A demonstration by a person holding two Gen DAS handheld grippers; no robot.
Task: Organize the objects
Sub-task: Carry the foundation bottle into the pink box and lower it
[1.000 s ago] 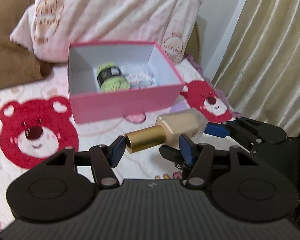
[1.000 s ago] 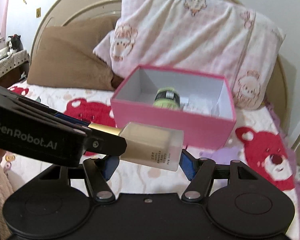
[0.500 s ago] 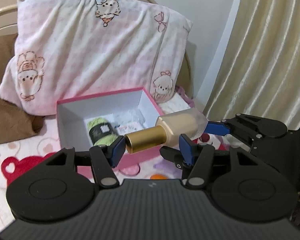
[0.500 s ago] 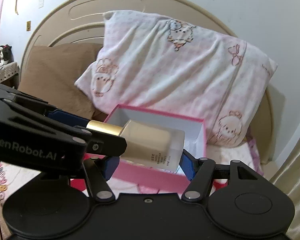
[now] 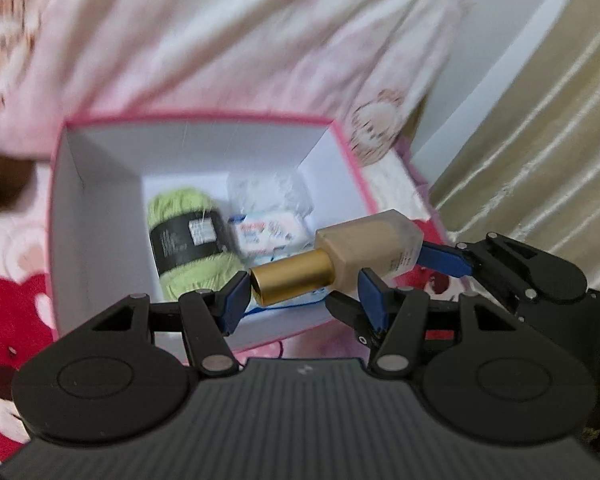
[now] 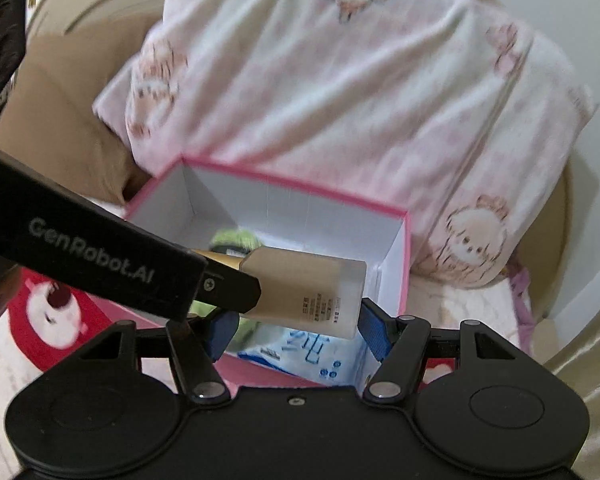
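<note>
I am holding a foundation bottle (image 5: 364,254) lying crosswise over the open pink box (image 5: 348,160), which is sitting on the bed against a pink pillow (image 6: 360,80). The left gripper (image 5: 304,294) is working at the gold cap (image 5: 292,278): one of its fingers is touching the cap end, the other is sitting at the bottle's shoulder, so the fingers are bracketing the cap, lightly as far as I can judge. The right gripper (image 6: 296,330) is taking the frosted body, its fingers half spread and pinching the bottle's base end, as the left view is showing. Already lying in the box: a green yarn ball (image 5: 186,236) and, just beside it, a tissue packet (image 5: 270,236) with crinkled plastic behind. I am reading this as the placing step, the bottle hanging above the near right part of the box. Next move, in my judgement: lowering it into the free space by the right wall, clearing the rim, then letting both pairs of fingers spread. Both views are motion-blurred, so the exact height over the contents is uncertain.
</note>
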